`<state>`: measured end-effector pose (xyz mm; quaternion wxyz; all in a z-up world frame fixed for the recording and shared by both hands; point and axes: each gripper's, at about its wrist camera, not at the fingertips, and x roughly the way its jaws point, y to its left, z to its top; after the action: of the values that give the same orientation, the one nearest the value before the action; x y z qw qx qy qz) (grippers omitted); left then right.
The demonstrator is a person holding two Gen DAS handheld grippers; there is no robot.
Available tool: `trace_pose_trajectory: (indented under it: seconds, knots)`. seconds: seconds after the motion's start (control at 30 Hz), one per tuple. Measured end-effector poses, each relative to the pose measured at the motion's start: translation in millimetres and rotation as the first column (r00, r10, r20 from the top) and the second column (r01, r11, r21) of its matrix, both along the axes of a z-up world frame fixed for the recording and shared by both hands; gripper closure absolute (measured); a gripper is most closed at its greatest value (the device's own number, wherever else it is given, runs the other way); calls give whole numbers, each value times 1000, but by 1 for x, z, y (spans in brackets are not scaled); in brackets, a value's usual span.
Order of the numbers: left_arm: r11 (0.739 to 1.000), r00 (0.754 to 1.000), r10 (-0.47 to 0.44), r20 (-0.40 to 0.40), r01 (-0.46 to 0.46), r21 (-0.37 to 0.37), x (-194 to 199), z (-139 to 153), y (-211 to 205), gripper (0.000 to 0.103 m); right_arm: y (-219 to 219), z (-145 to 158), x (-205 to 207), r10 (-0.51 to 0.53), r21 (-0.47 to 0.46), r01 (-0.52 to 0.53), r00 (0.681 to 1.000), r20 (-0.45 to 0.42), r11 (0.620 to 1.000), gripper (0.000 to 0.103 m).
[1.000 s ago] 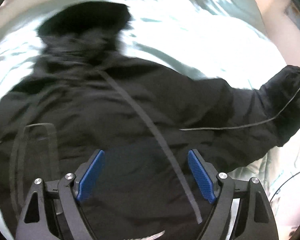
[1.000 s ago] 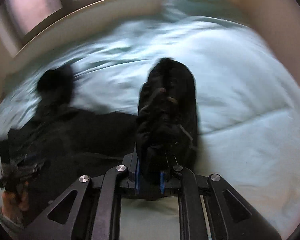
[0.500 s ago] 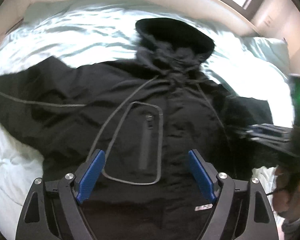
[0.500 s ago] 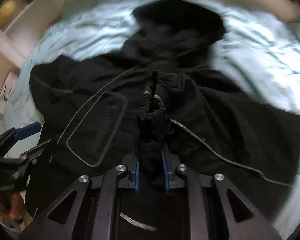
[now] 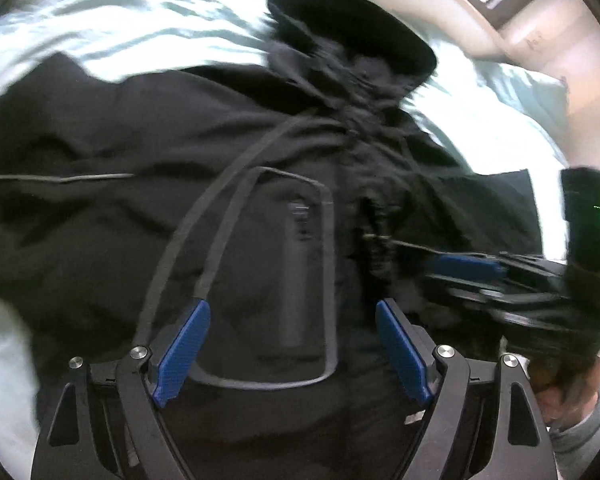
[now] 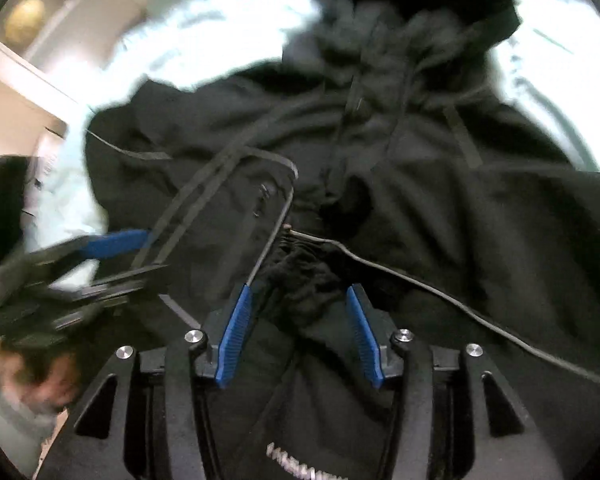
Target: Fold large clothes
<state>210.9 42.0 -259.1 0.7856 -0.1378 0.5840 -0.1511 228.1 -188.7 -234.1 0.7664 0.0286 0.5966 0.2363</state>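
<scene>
1. The jacket (image 5: 148, 208), black and hooded, lies face up on the bed (image 5: 112, 32), hood (image 5: 352, 28) at the far end. Its left sleeve (image 5: 32, 148) is spread out flat toward the bed's left side, so that side appears unfolded.
2. The left gripper (image 5: 292, 344) hovers over the chest pocket (image 5: 296, 272), jaws wide apart, holding nothing.
3. In the right wrist view, the right sleeve cuff (image 6: 300, 276) lies bunched on the jacket's middle, its sleeve running in from the right. That side looks folded in.
4. The right gripper (image 6: 300, 332) sits just over the cuff with jaws apart; the cuff lies between them but is not clamped.
5. By this judgement, one sleeve is in; the left sleeve, the hood and the body folds remain.
6. A pillow (image 5: 532, 92) lies at the bed's far right, well clear. The two grippers are close together over the chest and could crowd each other; loose drawcords (image 6: 400, 120) may snag.
</scene>
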Motion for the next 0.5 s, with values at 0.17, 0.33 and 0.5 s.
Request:
trace_pose_trajectory:
  seconds: [0.17,0.33,0.5]
  knots:
    - [989,997,-63,-41,57,-134,24,-23,-39,17,-41,32,-40,-98,-57,102,993,64,993,45]
    - [996,996,-40,-85,33,-83,45,-51,-70,18,-46,19,-85,-171,-99,173,985,33,980,45]
    - [994,994,-96,-54,99,51,49,-46,-97,73,-61,8,-119,-238,-90,237,971,10,967,45]
